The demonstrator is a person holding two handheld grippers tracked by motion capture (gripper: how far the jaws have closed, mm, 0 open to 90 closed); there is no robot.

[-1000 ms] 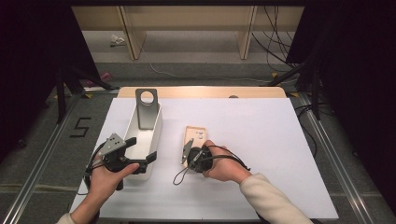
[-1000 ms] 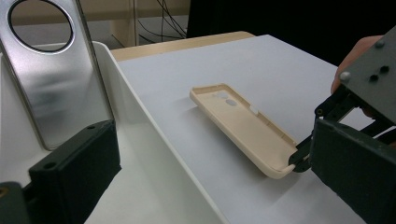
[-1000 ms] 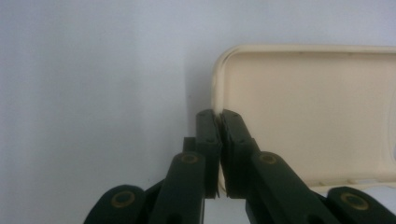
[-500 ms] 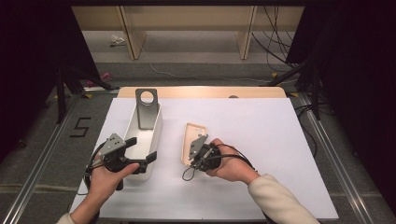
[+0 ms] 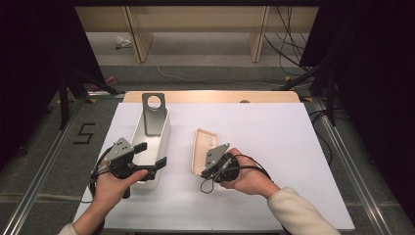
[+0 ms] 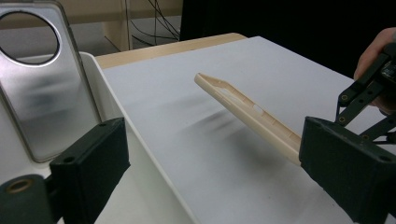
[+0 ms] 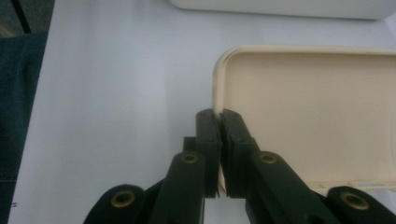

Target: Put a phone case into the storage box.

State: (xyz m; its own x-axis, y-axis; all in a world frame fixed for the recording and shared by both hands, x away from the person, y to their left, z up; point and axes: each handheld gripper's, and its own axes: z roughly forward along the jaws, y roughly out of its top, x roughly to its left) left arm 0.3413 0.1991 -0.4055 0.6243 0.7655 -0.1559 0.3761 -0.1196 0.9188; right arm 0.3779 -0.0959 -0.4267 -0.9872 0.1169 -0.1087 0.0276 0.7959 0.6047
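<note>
A cream phone case hangs tilted above the white table, far end up, with my right gripper shut on its near edge. In the right gripper view the two jaws pinch the case's rim at my right gripper. A white bin stands at the left with a grey metal case leaning inside. My left gripper is open and straddles the bin's right wall; its jaws have just been closing a little and touch nothing. The cream case and grey case lie ahead of my left gripper.
The white sheet covers a wooden table whose far edge shows. Black stand legs and cables lie on the floor beyond; a "5" mark is at the left.
The right gripper has moved right with the cream case, raising it off the table so it tilts. The left hand has stayed by the bin.
</note>
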